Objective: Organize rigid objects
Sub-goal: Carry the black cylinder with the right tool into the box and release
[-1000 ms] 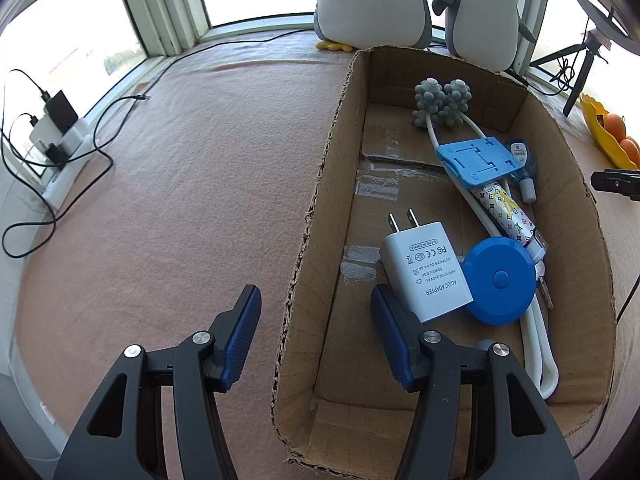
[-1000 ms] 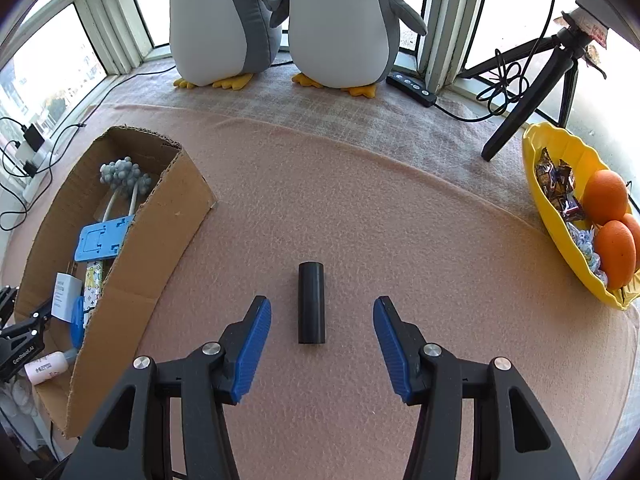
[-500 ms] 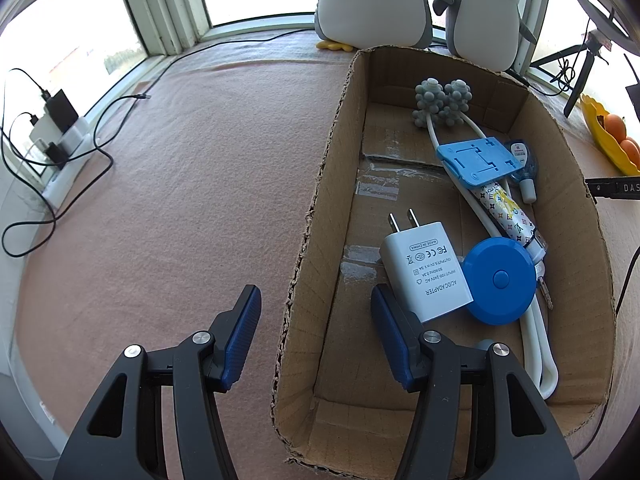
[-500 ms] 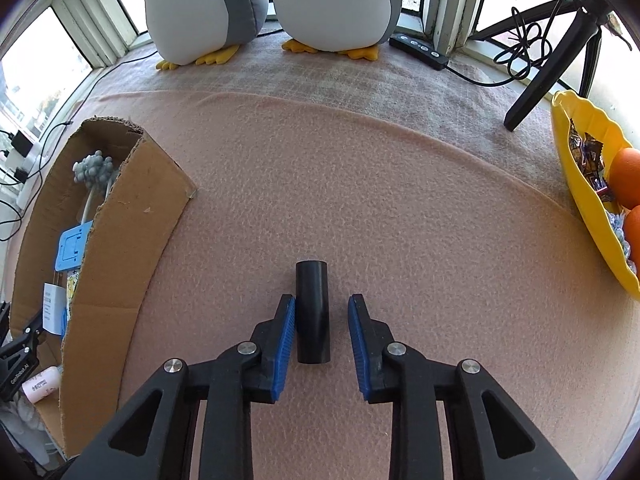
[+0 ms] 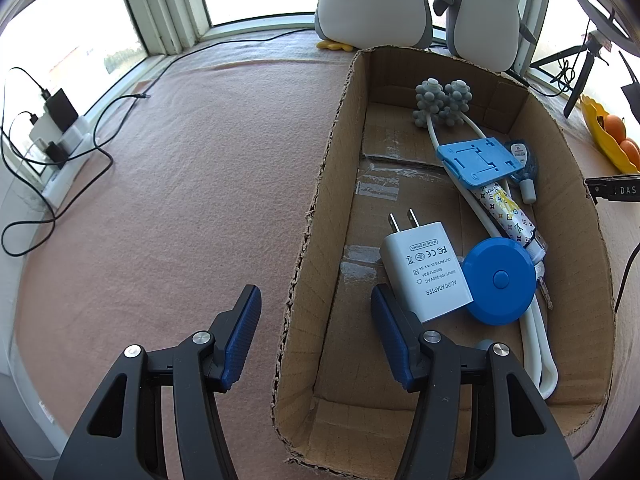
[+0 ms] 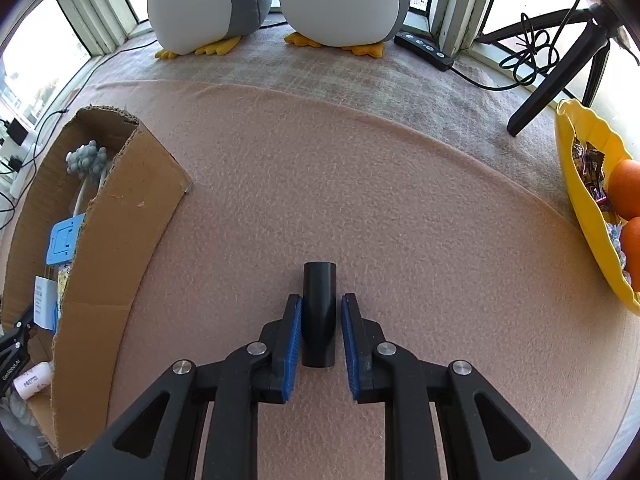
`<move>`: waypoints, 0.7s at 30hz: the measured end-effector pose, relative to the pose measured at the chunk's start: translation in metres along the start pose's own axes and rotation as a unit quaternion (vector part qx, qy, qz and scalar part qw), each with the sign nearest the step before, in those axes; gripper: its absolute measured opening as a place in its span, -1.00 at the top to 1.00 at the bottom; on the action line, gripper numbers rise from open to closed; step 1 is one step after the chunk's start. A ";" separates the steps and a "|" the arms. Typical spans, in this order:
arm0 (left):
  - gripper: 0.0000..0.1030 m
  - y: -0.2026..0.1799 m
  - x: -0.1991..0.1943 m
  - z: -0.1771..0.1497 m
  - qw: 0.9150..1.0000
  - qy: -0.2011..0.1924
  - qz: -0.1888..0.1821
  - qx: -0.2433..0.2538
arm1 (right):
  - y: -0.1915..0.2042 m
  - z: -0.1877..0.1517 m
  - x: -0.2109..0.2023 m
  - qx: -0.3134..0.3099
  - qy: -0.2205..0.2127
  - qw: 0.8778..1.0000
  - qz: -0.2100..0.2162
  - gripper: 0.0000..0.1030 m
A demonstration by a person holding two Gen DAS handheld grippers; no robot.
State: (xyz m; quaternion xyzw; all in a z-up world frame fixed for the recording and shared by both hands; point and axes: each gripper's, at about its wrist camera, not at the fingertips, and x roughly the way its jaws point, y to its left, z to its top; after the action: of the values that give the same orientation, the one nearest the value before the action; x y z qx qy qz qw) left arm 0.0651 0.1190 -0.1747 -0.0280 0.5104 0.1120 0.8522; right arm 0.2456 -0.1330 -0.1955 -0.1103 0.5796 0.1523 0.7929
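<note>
Since the earlier frame, the right hand-held gripper (image 6: 320, 334) has descended over the black cylinder (image 6: 319, 312), and its jaws have just been closing, with the cylinder between them. Its blue pads (image 6: 294, 344) flank the cylinder closely; the left pad appears to touch, while a thin gap shows at the right pad, so firm clamping cannot be confirmed. It points steeply down at the pink-covered counter (image 6: 400, 220).

The cylinder is matte black, short, and lies lengthwise along the fingers, directly ahead.

The left hand-held gripper (image 5: 316, 336) has not moved. Its jaws stand apart, straddling the left wall of the cardboard box (image 5: 312, 240). Ahead and to the right, inside the box, lie a white adapter (image 5: 424, 272) and a blue disc (image 5: 498, 280).
</note>
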 end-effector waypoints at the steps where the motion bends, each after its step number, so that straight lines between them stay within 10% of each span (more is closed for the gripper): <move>1: -0.13 0.000 0.000 0.000 1.000 0.000 0.000 0.000 | 0.001 0.000 0.000 -0.003 0.000 1.000 -0.003 0.71; 21: -0.13 0.002 0.002 -0.002 1.000 0.000 -0.003 -0.003 | 0.032 -0.018 -0.050 -0.004 -0.055 0.998 0.043 0.71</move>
State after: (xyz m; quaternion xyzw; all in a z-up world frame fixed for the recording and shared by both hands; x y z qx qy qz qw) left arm 0.0641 0.1211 -0.1767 -0.0325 0.5100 0.1110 0.8524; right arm 0.2037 -0.1154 -0.1537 -0.0801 0.5384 0.1947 0.8160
